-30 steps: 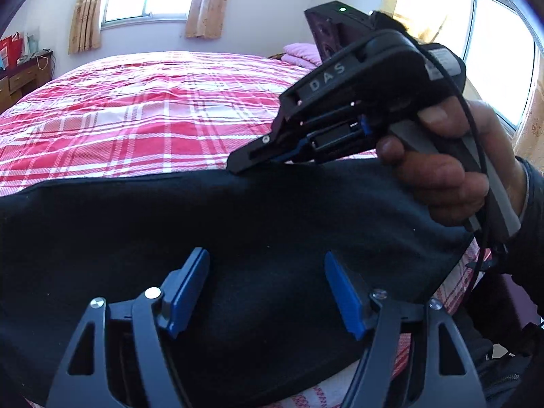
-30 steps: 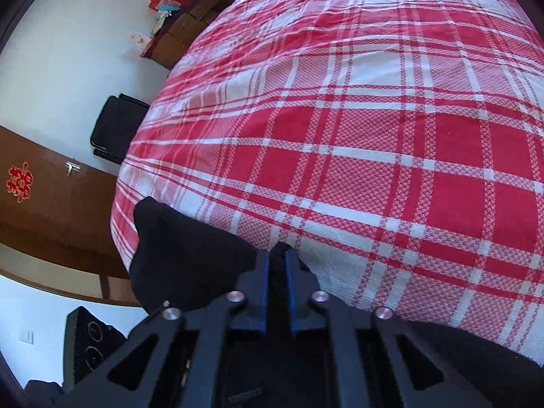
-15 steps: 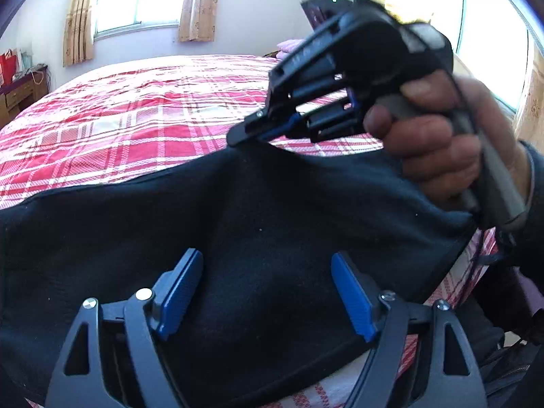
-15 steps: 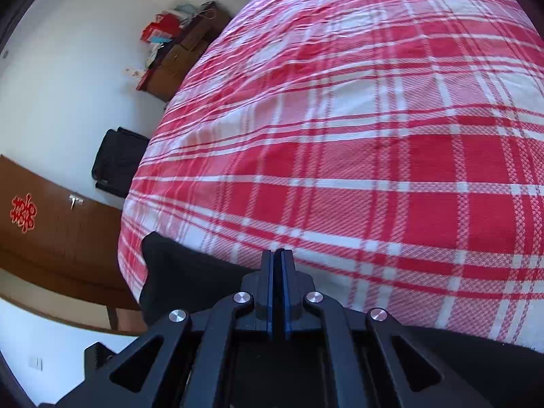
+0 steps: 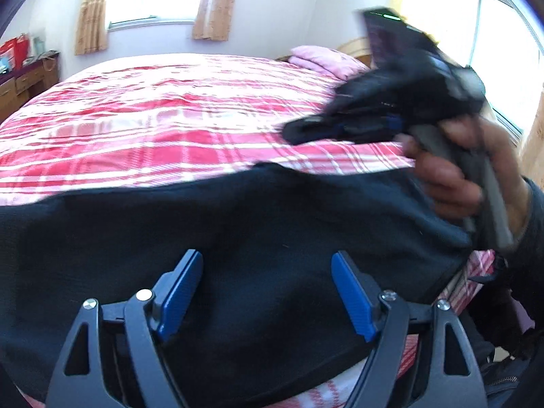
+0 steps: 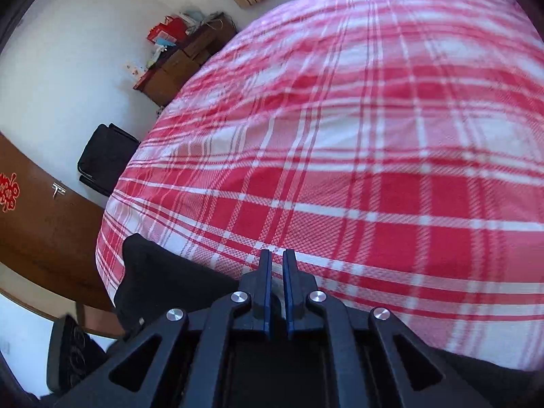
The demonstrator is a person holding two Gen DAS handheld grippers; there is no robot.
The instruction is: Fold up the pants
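Black pants lie flat across the near edge of the red plaid bed. My left gripper is open, its blue pads wide apart just above the black cloth, holding nothing. My right gripper shows in the left wrist view, blurred, lifted above the pants' far edge and apart from the cloth. In the right wrist view its fingers are nearly closed with a thin gap and nothing between them. The pants' left end lies below and behind them.
A pink pillow lies at the head of the bed. A wooden dresser stands by the wall, a black bag on the floor beside the bed, and a brown wooden door to the left.
My right gripper let go of the pants' far edge and lifted up and to the right; the raised edge dropped back flat. Its fingers parted slightly. The left gripper stayed open over the cloth.
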